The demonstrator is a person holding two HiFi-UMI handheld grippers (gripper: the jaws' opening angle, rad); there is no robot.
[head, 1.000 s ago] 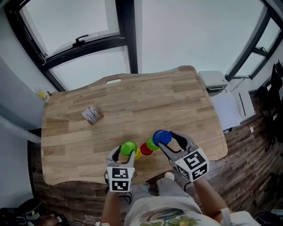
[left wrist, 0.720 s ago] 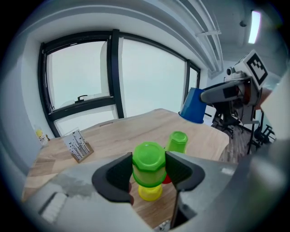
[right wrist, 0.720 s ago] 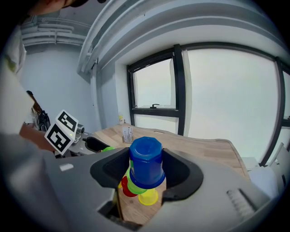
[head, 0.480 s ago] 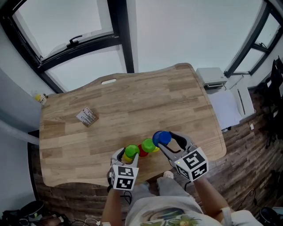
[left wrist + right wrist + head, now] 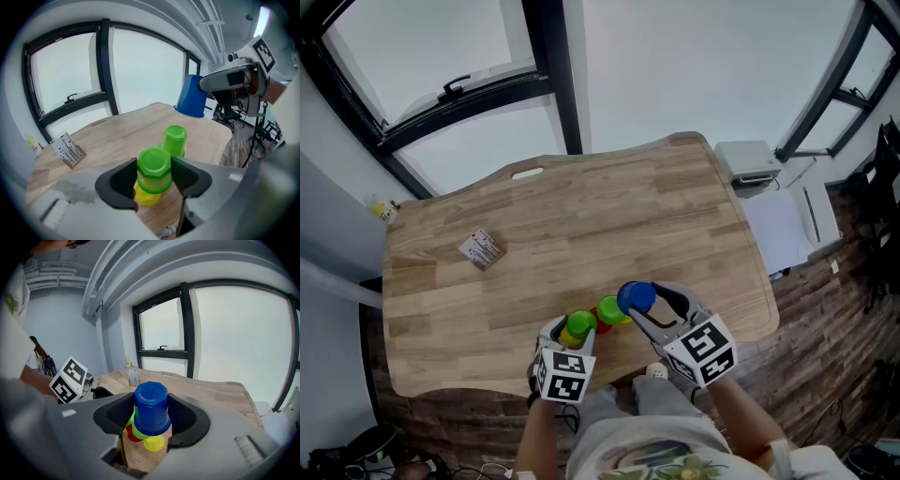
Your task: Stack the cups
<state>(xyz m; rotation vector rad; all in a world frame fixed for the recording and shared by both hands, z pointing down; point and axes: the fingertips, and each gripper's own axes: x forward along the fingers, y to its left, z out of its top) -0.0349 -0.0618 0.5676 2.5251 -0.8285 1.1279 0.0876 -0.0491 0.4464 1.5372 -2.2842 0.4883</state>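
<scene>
L gripper (image 5: 574, 328) clamped green cup (image 5: 153, 169) over yellow cup (image 5: 146, 197), lower centre of head view. R gripper (image 5: 645, 302) gripped blue cup (image 5: 151, 408) just right of it, by table (image 5: 581, 216) bottom edge.

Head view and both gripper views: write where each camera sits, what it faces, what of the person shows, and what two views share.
Head view: on the head, facing steeply down at the table; forearms, left gripper and right gripper show.
Left gripper view: on the left gripper, facing the windows; its jaws grip a green cup.
Right gripper view: on the right gripper, facing the windows; its jaws grip a blue cup.
Both gripper views share the card stand.
</scene>
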